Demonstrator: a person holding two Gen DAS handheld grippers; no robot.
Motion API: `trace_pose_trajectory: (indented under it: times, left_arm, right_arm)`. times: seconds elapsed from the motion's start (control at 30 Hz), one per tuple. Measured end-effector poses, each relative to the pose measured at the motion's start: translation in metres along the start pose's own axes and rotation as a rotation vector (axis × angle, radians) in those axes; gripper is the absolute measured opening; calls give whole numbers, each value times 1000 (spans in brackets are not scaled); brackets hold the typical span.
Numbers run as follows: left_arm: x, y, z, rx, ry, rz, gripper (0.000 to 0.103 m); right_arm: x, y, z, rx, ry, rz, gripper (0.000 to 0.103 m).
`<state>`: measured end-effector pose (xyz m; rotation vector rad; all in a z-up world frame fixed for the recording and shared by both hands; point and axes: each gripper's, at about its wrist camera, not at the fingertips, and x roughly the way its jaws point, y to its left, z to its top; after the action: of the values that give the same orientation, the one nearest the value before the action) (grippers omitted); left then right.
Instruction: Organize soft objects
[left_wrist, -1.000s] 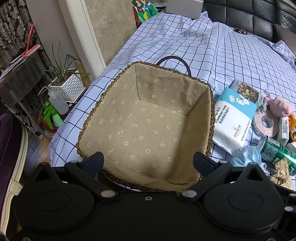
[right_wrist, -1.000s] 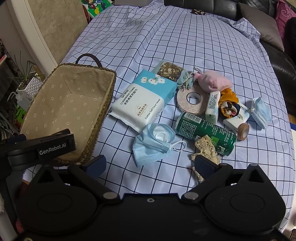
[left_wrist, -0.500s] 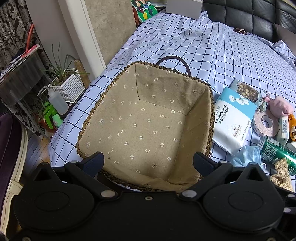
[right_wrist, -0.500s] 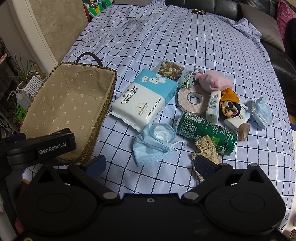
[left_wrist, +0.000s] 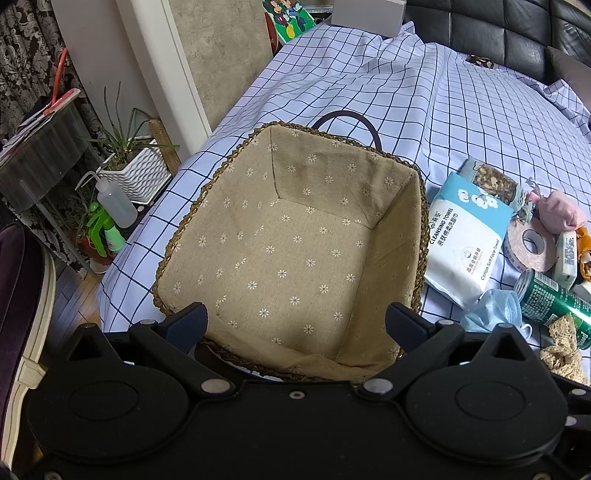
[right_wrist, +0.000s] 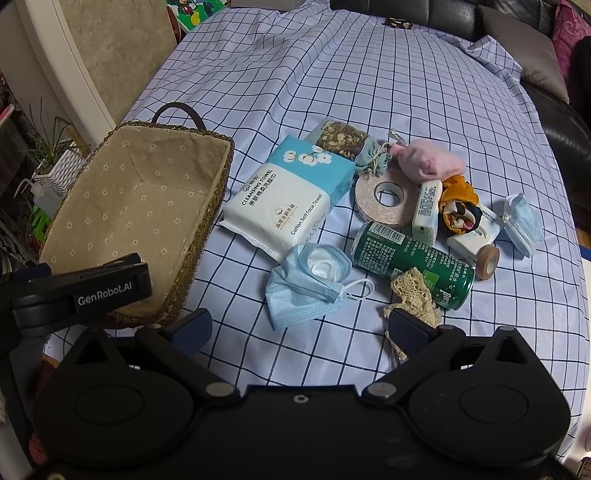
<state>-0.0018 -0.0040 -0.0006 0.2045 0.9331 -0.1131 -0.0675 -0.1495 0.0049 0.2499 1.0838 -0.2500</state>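
Noted on bed (right_wrist: 332, 74): basket (right_wrist: 207, 206) at left, towel pack (right_wrist: 288, 199) just beside it, mask (right_wrist: 310, 284) in front of pack, tape (right_wrist: 384, 199) and can (right_wrist: 410, 258) to right, lace (right_wrist: 410, 291) touching can, pouch (right_wrist: 428, 162) behind tape.

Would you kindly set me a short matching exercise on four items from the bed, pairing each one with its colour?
Things:
1. drink can
2. face mask
3. stuffed pouch
4. lace trim

Colours:
A. pink
B. beige
C. green
D. light blue

Pairs: 1-C, 2-D, 3-A, 4-B
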Motion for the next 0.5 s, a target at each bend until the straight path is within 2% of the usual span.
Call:
trace_pose_trajectory:
  times: [0.33, 0.5]
  left_arm:
    - [-4, -1, -1, 4, -25, -15, 99]
    - [-17, -13, -4, 54, -94, -64, 99]
  right_arm:
    - [4, -5, -1, 7, 6, -30, 102]
    - [9, -47, 6, 94, 2, -100, 101]
